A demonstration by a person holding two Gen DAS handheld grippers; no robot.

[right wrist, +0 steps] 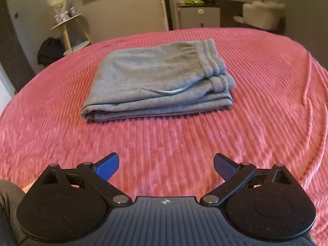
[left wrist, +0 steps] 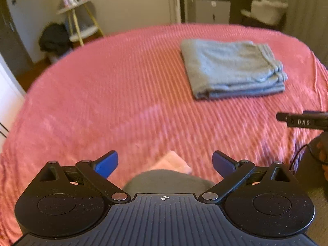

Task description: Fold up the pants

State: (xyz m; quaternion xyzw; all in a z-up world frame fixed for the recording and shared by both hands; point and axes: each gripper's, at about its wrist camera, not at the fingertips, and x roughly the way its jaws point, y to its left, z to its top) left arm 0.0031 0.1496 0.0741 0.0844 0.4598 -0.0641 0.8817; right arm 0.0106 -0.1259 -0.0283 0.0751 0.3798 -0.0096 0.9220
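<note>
Bedroom, pink ribbed bedspread (right wrist: 205,143): grey pants (right wrist: 157,84), folded, with both tools clear of them.

Background: a small shelf stand (right wrist: 67,30) at 10 o'clock and a dark cabinet (right wrist: 196,16) at 1 o'clock, beyond the bed. Pants: a flat stacked bundle on the bedspread, long axis running 9 to 3 o'clock, waistband end toward 3, thick layered edge facing the tools. Right tool (right wrist: 166,167): fingers spread, nothing between them; the pants lie at 12 o'clock, near but apart. Left tool (left wrist: 165,165): fingers spread, nothing between them; the pants (left wrist: 231,67) lie at 1 o'clock, well apart. The right tool is judged the nearer and squarer to the bundle. The fold looks finished, so little seems left beyond squaring the edges.
</note>
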